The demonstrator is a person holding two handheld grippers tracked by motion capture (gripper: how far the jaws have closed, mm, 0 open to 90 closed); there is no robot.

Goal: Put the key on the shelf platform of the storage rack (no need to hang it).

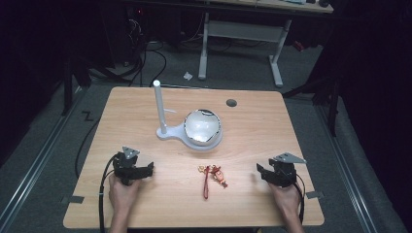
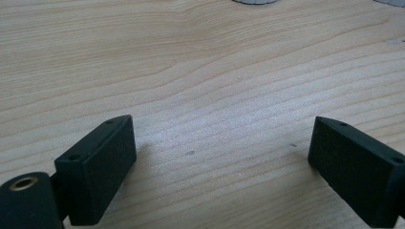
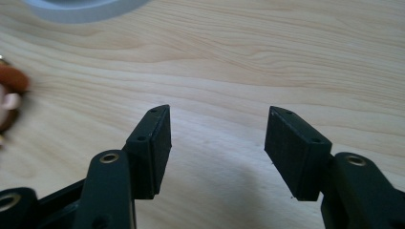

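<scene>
left gripper (image 1: 147, 169): near table's (image 1: 252, 136) left edge, jaws wide apart, empty
right gripper (image 1: 259, 171): near right edge, jaws partly apart, empty
keychain (image 1: 214, 177): between them, near front edge

Keychain charm (image 3: 9, 102) blurred, cut by frame edge

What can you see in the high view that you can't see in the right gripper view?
The high view alone has the white post on its stand, the shiny bowl, the whole red keychain charm, the left tool, both of the person's hands and the floor around the table. The right gripper view alone gives a close look at the right tool with its two black pads apart and nothing but bare wood between them. Both share the wooden table, the right tool, and the charm, which sits blurred at the left edge of the right gripper view.
</scene>
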